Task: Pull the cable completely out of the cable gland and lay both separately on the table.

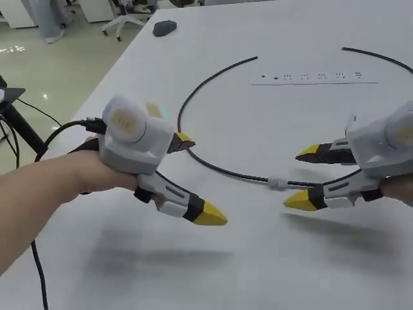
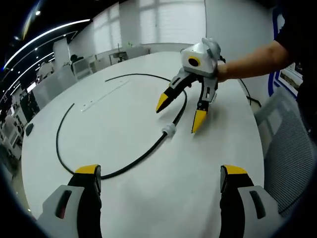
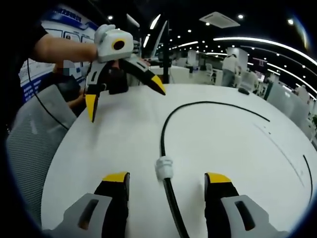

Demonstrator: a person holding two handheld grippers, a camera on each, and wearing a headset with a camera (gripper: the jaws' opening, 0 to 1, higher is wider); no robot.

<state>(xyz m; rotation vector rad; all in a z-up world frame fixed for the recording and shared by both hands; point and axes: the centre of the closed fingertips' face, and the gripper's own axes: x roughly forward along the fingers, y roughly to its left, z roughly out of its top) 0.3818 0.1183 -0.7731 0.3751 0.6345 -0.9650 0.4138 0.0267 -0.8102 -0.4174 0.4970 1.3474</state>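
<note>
A long black cable [image 1: 235, 173] lies in a wide loop on the white table [image 1: 258, 271], threaded through a small white cable gland [image 1: 277, 183]. My left gripper [image 1: 199, 179] hovers open left of the gland, nothing between its jaws. From the right, my open right gripper [image 1: 298, 177] points at the gland, jaws straddling the cable just beside it. In the right gripper view the gland [image 3: 164, 167] sits between my own fingertips [image 3: 167, 177], untouched, with the cable [image 3: 162, 134] running away ahead. The left gripper view shows the gland [image 2: 169, 131] below the right gripper [image 2: 179, 113].
A flat white power strip [image 1: 310, 77] lies at the far side inside the loop. A dark mouse [image 1: 164, 27] rests near the far left edge. A grey mesh chair [image 3: 29, 144] stands by the table. A device lead hangs off the left edge.
</note>
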